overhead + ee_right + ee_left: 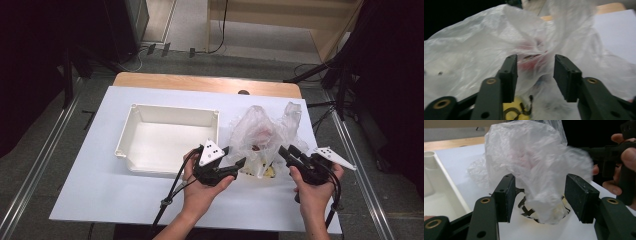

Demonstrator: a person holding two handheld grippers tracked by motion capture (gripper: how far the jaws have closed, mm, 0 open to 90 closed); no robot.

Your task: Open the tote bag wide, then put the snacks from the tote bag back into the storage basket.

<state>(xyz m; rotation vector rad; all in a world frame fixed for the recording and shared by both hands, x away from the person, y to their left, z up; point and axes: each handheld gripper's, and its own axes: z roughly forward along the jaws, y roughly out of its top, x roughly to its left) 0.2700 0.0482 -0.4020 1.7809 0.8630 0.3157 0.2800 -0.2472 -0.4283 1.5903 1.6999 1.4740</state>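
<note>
2 grippers at the bag (262, 137), right of the tray (167, 137) on the table (90, 190). Left gripper (239, 159) half-open around a fold, pads clear. Right gripper (283, 150) half-open against the plastic, grip unclear.

The bin (167, 137) sits on the table (100, 190), left of the bag (262, 132). The left gripper (239, 156) is before the bag, between bin and bag. The right gripper (285, 152) is at the bag's right.

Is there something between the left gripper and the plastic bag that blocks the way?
No, nothing visible does. The left gripper is open right at the plastic bag, with bag film already hanging between its jaws.
</note>
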